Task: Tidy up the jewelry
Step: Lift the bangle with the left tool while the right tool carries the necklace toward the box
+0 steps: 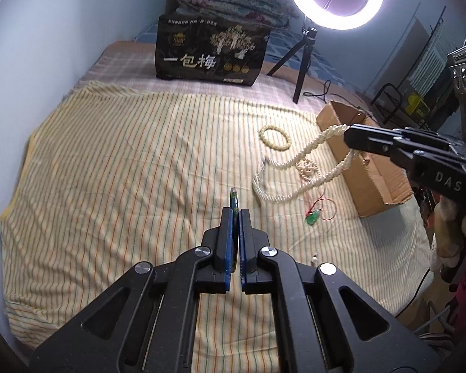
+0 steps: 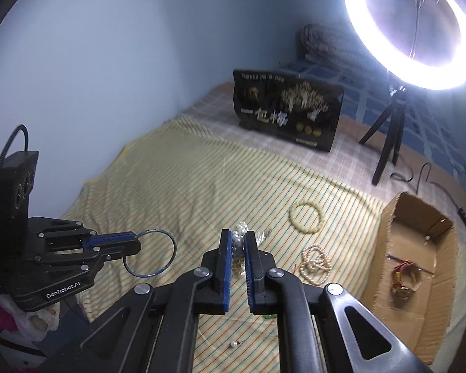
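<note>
Your left fingers [image 1: 225, 233] pinch a thin bangle [image 2: 149, 253]; your right gripper [image 2: 239, 245] clamps a pearl necklace [image 1: 298, 158]. Both hang above the striped sheet [image 1: 124, 155], near the cardboard box [image 2: 419, 248].

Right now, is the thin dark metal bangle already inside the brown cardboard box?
No, the thin dark metal bangle is clamped in the left claw, held above the striped cloth, well apart from the brown cardboard box.
</note>
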Tool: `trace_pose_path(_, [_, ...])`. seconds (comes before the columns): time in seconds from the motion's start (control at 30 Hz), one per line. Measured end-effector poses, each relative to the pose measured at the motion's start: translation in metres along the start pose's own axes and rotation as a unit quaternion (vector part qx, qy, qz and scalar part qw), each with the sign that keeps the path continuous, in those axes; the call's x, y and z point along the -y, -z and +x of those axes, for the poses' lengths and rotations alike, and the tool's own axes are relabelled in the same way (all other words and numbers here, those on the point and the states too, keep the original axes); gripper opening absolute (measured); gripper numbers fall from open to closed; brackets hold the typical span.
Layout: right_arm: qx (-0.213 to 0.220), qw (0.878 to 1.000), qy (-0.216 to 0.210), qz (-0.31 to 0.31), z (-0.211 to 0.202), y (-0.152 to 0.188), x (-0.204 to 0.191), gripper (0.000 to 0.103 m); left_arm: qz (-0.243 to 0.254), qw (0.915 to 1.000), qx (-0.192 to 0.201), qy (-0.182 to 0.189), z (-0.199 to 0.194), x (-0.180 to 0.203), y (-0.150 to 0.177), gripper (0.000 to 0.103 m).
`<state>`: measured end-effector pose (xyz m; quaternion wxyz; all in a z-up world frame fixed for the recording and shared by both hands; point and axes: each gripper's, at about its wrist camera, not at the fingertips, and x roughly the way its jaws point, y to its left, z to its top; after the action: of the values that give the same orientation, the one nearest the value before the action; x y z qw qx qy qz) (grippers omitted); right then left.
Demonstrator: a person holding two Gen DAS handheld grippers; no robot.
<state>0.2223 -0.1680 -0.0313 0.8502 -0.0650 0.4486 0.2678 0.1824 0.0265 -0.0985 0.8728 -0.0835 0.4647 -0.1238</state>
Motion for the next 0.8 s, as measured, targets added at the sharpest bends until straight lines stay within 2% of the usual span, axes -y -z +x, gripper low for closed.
trace_pose_path(0.4, [0.078,0.997,0.016,0.012,-0.090,-0.001,0.013,0.005,0.026,0.9991,0.024,0.021,-0.024,0.034,-0.018,0.001])
trace_pose_path(0.6, [0.112,0.993,0.036,0.023,-0.133,0.001,0.032,0.005,0.043,0.9980,0.029,0.036,-0.026,0.057,-0.028,0.001])
trace_pose_path(0.8, [0.126,0.989,0.064,0.044,-0.160,0.010,0.062,0.005,0.062,0.9963,0.031,0.051,-0.022,0.085,-0.040,0.001])
